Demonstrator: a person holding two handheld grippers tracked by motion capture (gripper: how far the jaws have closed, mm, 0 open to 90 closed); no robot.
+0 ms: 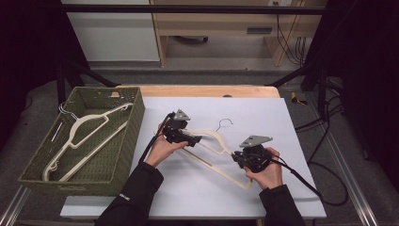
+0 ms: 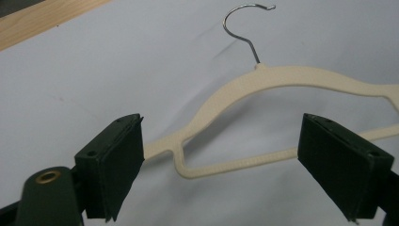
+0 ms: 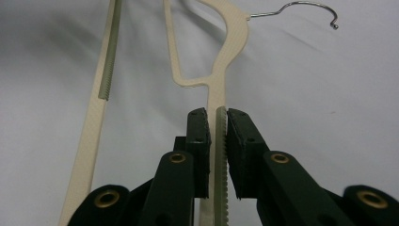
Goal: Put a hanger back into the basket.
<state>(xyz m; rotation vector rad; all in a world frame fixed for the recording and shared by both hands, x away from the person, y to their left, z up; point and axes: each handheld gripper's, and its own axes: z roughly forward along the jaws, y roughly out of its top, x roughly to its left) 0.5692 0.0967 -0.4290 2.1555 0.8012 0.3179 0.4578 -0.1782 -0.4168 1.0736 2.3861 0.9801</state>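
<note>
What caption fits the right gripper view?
Right gripper shut on the end of a cream hanger above the white sheet.

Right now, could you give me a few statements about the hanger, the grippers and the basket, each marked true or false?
1. The right gripper is shut on the hanger. True.
2. The left gripper is clamped on the hanger. False: its jaws stand open, one end of the hanger between them, untouched.
3. The basket holds hangers. True.
4. The hanger's hook is plastic. False: it is metal wire.
5. The basket sits at the person's right. False: it is at the left.
</note>
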